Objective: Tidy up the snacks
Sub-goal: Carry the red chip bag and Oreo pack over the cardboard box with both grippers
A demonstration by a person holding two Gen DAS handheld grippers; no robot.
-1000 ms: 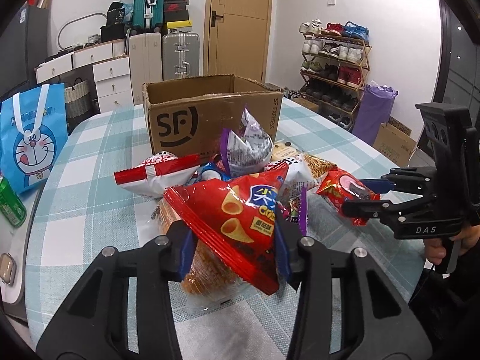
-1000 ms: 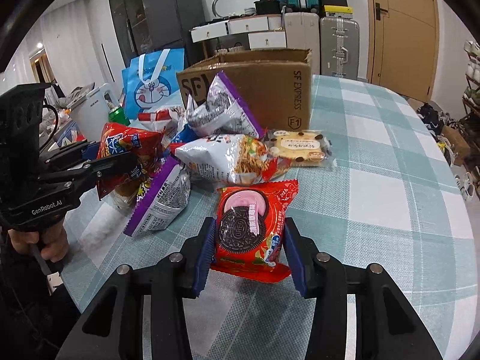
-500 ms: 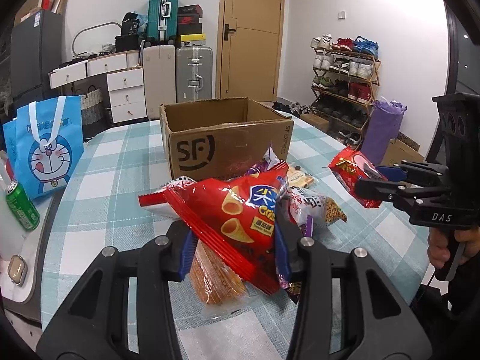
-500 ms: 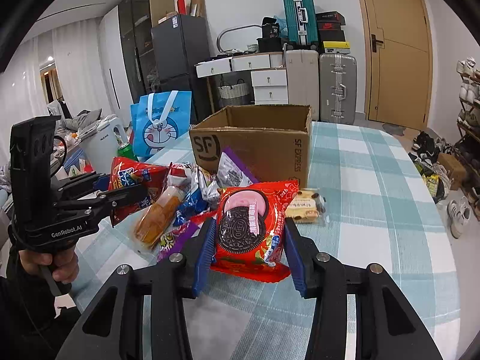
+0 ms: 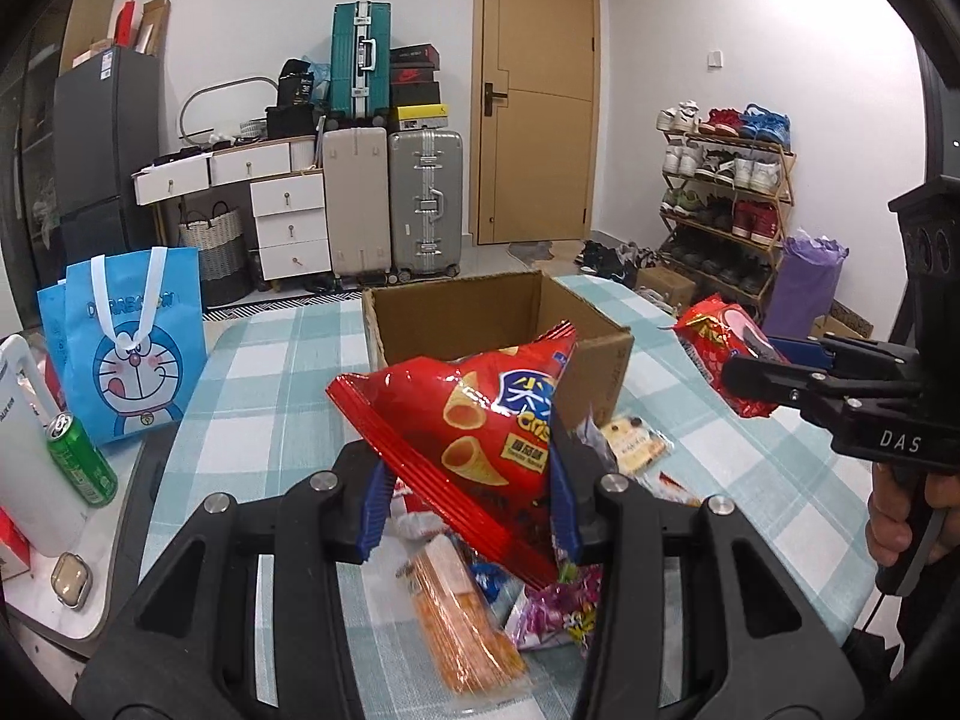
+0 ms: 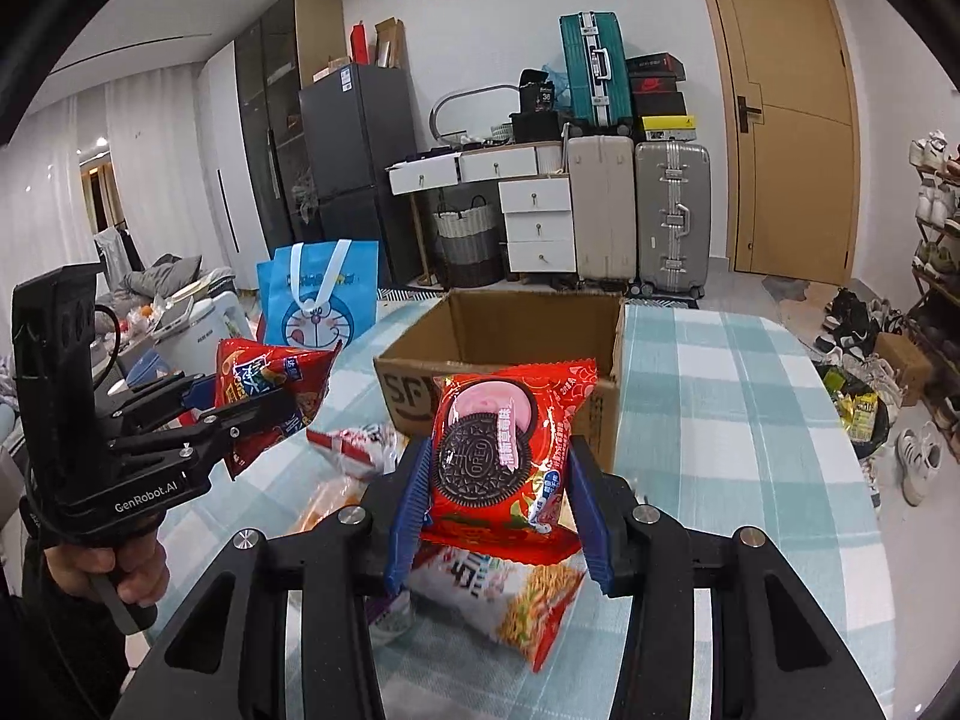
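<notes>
Light: you work under bright, even indoor light from overhead.
Glare: white highlights on the red chip bag (image 5: 480, 420).
Blur: the orange packet (image 5: 462, 618) below it smears.
Edges: your fisheye bends the door (image 6: 786, 120); corners go black.

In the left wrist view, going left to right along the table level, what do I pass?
Green can → blue cartoon bag → red chip bag in the left gripper → cookie pack in the right gripper.
</notes>
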